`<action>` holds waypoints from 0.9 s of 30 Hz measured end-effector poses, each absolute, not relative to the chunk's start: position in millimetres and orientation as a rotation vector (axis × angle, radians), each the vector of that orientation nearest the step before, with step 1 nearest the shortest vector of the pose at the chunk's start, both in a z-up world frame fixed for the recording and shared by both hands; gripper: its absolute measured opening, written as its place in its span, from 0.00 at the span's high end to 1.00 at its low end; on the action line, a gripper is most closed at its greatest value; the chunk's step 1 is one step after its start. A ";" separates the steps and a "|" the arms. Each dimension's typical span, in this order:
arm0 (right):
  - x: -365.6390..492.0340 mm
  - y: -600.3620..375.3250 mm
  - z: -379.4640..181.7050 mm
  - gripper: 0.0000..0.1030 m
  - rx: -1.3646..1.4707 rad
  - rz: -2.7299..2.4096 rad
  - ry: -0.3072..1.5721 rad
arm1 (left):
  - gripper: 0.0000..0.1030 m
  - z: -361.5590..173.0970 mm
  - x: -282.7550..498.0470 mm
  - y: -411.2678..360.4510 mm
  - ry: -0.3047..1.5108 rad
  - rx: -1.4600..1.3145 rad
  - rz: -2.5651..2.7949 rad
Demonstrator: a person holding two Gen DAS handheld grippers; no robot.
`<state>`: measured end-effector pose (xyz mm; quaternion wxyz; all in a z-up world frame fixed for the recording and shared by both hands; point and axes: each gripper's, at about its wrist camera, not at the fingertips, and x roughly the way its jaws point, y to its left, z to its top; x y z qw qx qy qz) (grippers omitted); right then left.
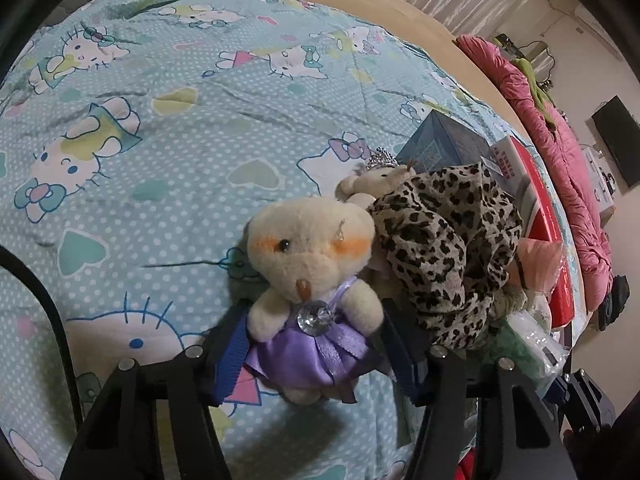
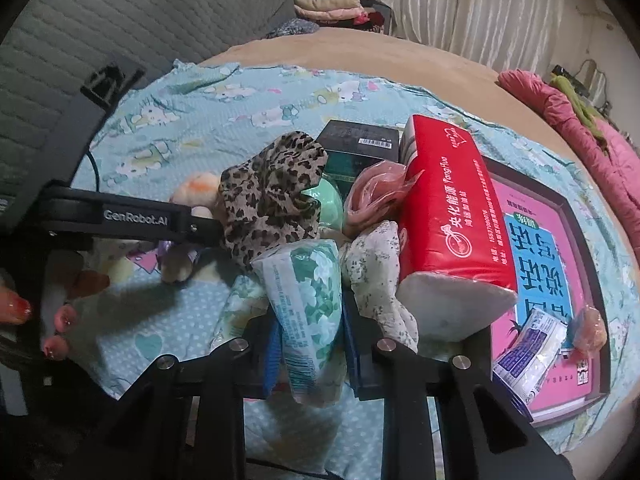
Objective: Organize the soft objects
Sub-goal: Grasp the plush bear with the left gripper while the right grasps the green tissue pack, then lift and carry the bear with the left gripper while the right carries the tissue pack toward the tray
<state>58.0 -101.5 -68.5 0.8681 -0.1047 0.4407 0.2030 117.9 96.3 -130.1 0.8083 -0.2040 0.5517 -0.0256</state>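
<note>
A cream teddy bear [image 1: 308,256] in a purple satin dress sits between the fingers of my left gripper [image 1: 314,308], whose pads press its arms and skirt. Its head [image 2: 196,188] peeks above the left gripper's arm in the right wrist view. A leopard-print cloth [image 1: 444,256] lies bunched against the bear's right side, with a second small bear [image 1: 380,180] wearing a crown behind it. My right gripper [image 2: 312,320] is shut on a green-flowered tissue pack [image 2: 304,300], which stands tilted between the blue pads. A red tissue pack [image 2: 444,216] leans just to its right.
All of this lies on a light-blue cartoon-cat sheet [image 1: 160,120]. A dark box [image 2: 360,140], a pink bag [image 2: 372,192], a speckled cloth [image 2: 376,280] and a pink book [image 2: 548,260] with a small wipes packet [image 2: 528,356] crowd the right. A hand [image 2: 60,312] holds the left gripper. A pink quilt [image 1: 568,168] lines the bed's far edge.
</note>
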 end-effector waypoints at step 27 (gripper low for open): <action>47.6 -125.0 -43.6 0.74 -0.100 0.487 0.902 | 0.55 -90.3 76.8 98.2 1.111 -0.410 -0.050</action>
